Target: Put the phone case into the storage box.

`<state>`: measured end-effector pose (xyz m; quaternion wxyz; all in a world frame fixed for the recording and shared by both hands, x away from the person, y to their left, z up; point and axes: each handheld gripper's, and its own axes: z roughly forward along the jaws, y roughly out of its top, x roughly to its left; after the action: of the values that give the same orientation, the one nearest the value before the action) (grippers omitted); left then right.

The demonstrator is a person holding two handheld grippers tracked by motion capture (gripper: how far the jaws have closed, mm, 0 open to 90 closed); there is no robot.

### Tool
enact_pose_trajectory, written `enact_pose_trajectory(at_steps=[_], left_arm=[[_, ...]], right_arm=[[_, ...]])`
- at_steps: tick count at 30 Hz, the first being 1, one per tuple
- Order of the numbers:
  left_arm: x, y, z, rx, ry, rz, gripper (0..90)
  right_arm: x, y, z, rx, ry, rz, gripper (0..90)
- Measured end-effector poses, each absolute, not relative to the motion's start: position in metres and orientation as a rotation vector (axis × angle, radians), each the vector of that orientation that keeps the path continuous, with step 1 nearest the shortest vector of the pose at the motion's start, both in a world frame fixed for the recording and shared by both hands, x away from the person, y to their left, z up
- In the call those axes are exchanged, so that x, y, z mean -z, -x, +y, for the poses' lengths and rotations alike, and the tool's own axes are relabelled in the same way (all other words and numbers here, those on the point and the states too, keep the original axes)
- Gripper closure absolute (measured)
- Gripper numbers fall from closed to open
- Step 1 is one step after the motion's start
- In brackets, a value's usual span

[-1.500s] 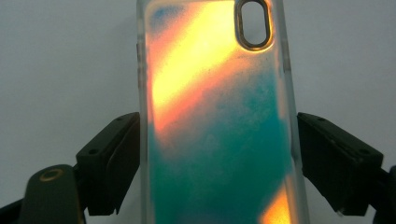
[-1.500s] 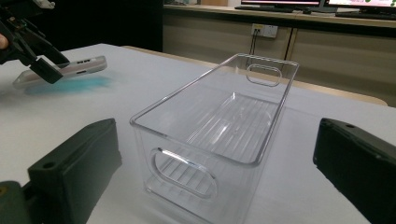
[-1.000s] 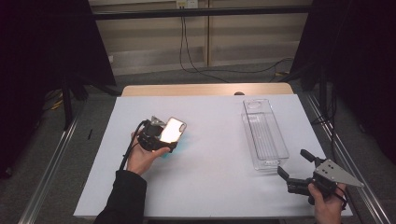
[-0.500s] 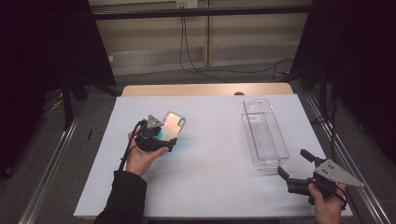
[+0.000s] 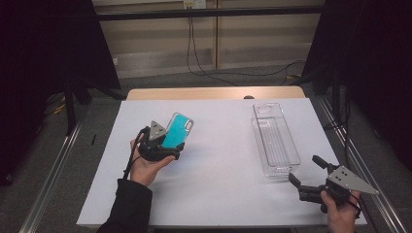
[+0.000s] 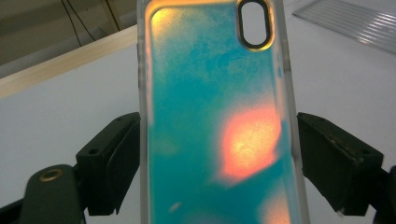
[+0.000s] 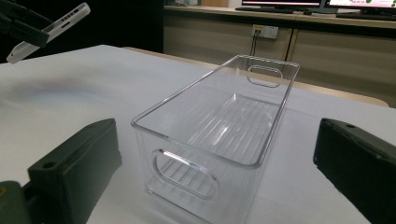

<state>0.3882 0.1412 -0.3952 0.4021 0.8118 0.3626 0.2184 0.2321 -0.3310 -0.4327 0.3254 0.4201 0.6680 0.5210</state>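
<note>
A: What does the left gripper (image 5: 167,145) hold at this moment?

B: It pinches a phone case (image 5: 176,130), teal with an orange shine. In the left gripper view the two black jaws press on the long edges of the case (image 6: 215,116), one on each side, and the camera hole of the case is at the top.

A: Is the case on the surface (image 5: 218,165)?

B: No. It is lifted above the white surface and tilted, with the upper end leaning away from the person's left hand (image 5: 145,162). One second ago it was lower and looked almost white from the light; now it stands higher and more upright, and its teal face is turned to the high camera.

A: And the right gripper (image 5: 307,175)?

B: Its jaws are spread, with nothing between them. It is held at the near right corner of the surface by the right hand (image 5: 340,213), at the same place as one second ago. It is near the short end of the clear plastic bin (image 5: 274,141).

A: What is in the bin?

B: Nothing; in the right gripper view the bin (image 7: 219,135) is empty, with a ribbed floor and a handle hole at each end. It has not moved. Far at the upper left of that view the case (image 7: 51,28) is seen from its edge, in the air.
</note>
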Motion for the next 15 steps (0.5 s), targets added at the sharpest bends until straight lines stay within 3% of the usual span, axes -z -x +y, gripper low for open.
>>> enact_pose_trajectory(at_steps=[15], left_arm=[[0.394, -0.348, 0.153, -0.545, -2.004, 0.916, 17.0]], right_arm=[[0.431, -0.231, -0.328, -1.393, -1.071, 1.748, 0.0]])
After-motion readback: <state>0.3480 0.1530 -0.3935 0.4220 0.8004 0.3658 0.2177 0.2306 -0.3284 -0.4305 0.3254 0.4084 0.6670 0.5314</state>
